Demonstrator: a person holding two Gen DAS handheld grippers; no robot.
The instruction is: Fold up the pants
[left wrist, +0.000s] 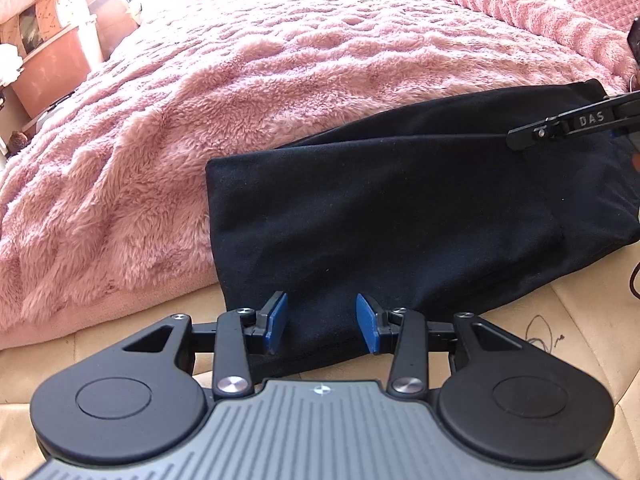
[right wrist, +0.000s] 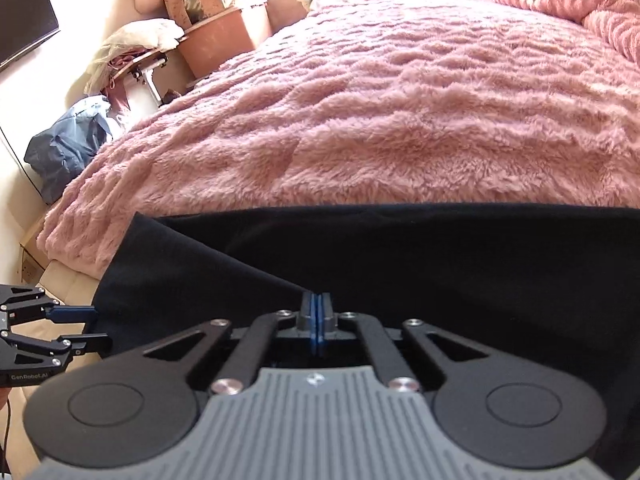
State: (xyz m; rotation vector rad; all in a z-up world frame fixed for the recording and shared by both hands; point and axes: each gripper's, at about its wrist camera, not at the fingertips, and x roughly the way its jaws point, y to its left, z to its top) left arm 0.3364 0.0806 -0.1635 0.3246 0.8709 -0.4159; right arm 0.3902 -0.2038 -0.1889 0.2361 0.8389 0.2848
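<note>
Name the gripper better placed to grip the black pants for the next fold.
Probably left: the left gripper has open blue pads straddling the black fabric pants' near edge. The right gripper is shut.

A bed [right wrist: 400, 120] fills the scene, covered by a fluffy pink blanket [left wrist: 280, 100]. Near the blanket's front edge, dark folded pants [left wrist: 400, 220] lie flat, part on the pink pile and part on the cream surface [left wrist: 120, 344] just in front of the blanket. Behind the pants, the blanket bunches into a ridge [left wrist: 520, 4] far across the bed.
</note>
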